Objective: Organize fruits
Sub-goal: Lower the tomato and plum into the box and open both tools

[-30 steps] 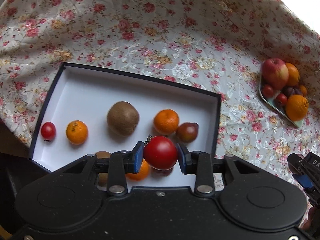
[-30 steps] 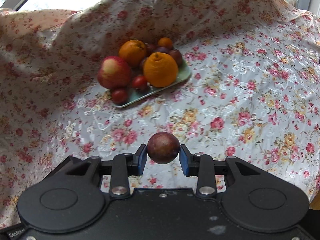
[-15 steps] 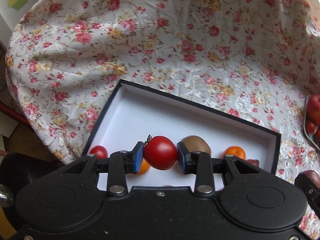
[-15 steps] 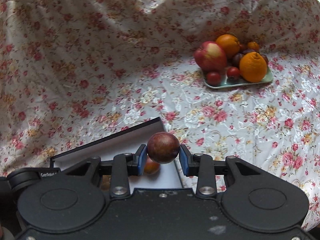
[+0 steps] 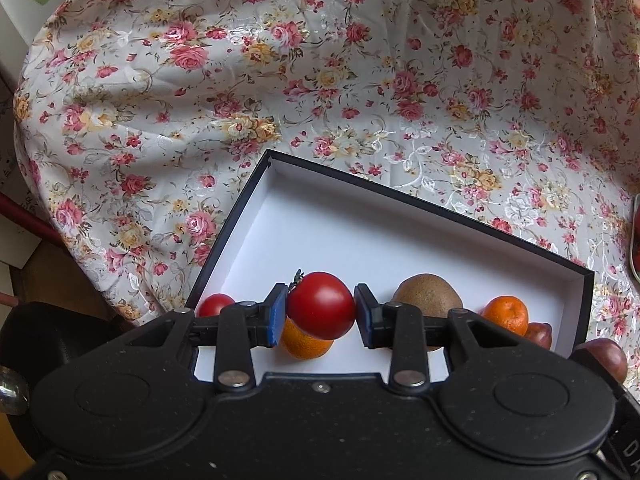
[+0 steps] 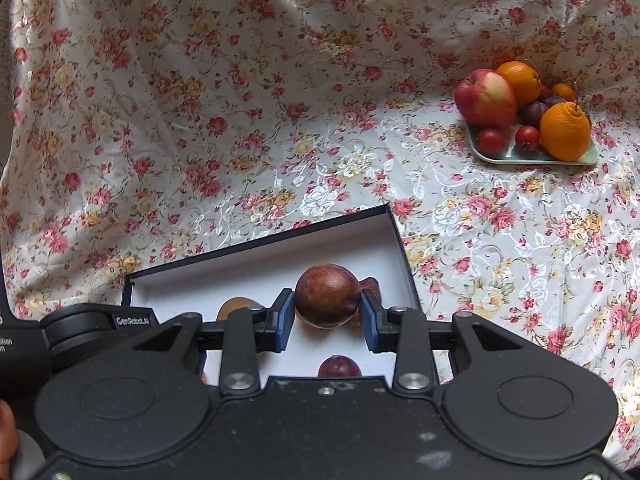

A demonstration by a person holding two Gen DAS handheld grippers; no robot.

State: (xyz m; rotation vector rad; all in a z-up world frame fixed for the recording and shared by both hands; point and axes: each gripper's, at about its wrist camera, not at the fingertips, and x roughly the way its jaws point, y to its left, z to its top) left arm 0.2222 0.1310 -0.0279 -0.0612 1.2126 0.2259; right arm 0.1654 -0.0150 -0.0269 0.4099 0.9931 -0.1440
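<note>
My left gripper point(image 5: 321, 312) is shut on a red tomato point(image 5: 321, 305), held above the left part of the black box point(image 5: 360, 236) with a white inside. In the box lie a small tomato point(image 5: 216, 305), a mandarin point(image 5: 306, 346), a kiwi point(image 5: 427, 295), another mandarin point(image 5: 506, 314) and a dark plum point(image 5: 538, 334). My right gripper point(image 6: 327, 311) is shut on a dark red plum point(image 6: 327, 295) over the box's right end point(image 6: 280, 260), where another plum point(image 6: 339, 367) lies below it.
A pale green tray point(image 6: 536, 156) at the far right carries an apple point(image 6: 485, 98), oranges point(image 6: 565, 131), small tomatoes point(image 6: 491, 141) and plums. A floral cloth point(image 5: 320, 80) covers the table and rises at the back. The left table edge drops off beside the box.
Both grippers have swung left toward the box, each still holding its fruit. The fruit tray has slid to the right edge of both views, and the box now sits under both grippers.
</note>
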